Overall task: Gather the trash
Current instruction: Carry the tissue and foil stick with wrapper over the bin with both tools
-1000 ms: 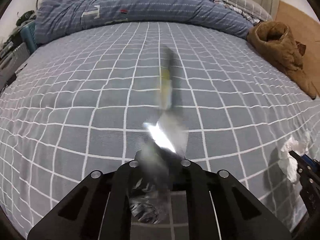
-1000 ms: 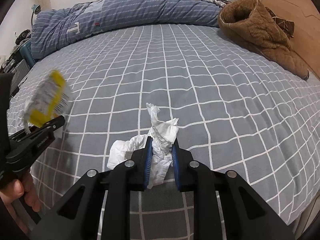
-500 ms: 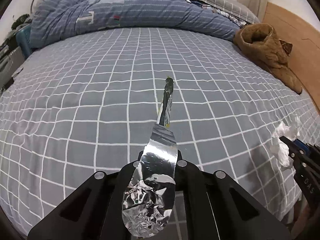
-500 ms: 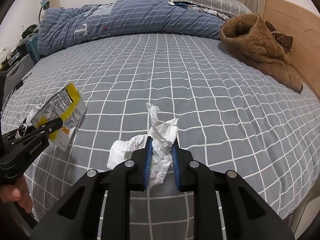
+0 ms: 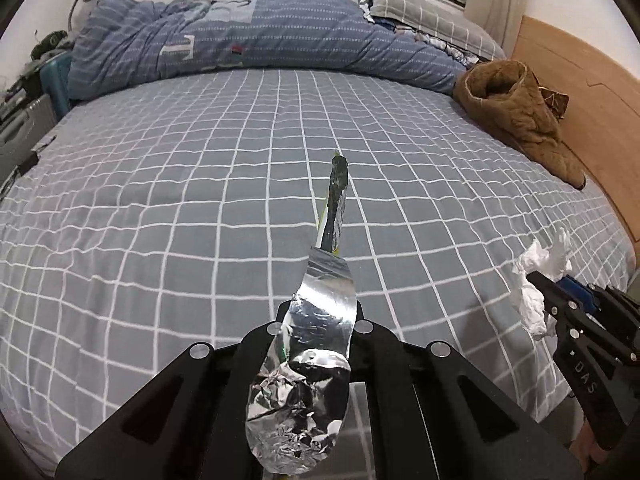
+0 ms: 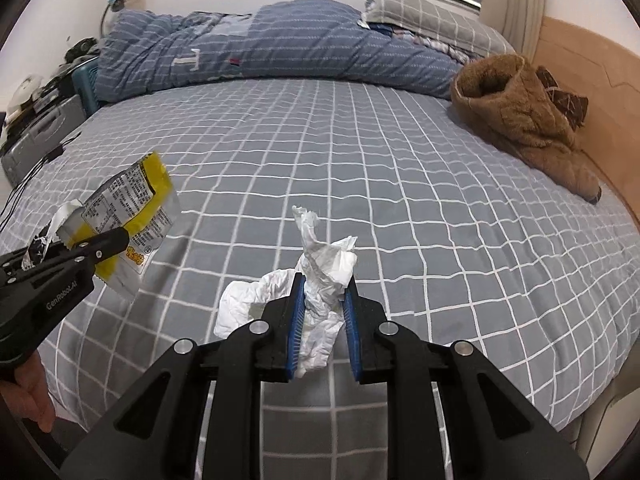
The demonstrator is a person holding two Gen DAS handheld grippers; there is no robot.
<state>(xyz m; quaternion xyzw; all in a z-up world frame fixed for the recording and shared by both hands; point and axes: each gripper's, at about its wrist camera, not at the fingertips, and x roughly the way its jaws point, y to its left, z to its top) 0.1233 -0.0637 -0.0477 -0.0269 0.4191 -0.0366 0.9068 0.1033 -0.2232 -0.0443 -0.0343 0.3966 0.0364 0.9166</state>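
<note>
My left gripper (image 5: 318, 320) is shut on an empty snack wrapper (image 5: 316, 320), seen edge-on with its silver foil inside toward the camera. In the right wrist view the same wrapper (image 6: 132, 216) shows its yellow printed side, pinched by the left gripper (image 6: 120, 236) at the left. My right gripper (image 6: 322, 296) is shut on a crumpled white tissue (image 6: 320, 276) between its blue pads (image 6: 298, 320). That tissue (image 5: 540, 276) and the right gripper (image 5: 544, 288) appear at the right edge of the left wrist view. Both pieces hang above the grey checked bed sheet (image 6: 400, 200).
A rolled blue striped duvet (image 5: 260, 44) and pillows (image 5: 432, 12) lie at the far side of the bed. A brown fleece garment (image 6: 528, 120) lies by the wooden headboard (image 6: 592, 92) on the right. Cluttered boxes (image 6: 40, 128) stand left of the bed. A hand (image 6: 28, 392) holds the left gripper.
Both grippers have risen and pulled back from the bed with their trash, so more of the sheet shows. The wrapper was blurred and swinging a second ago and now hangs steady.
</note>
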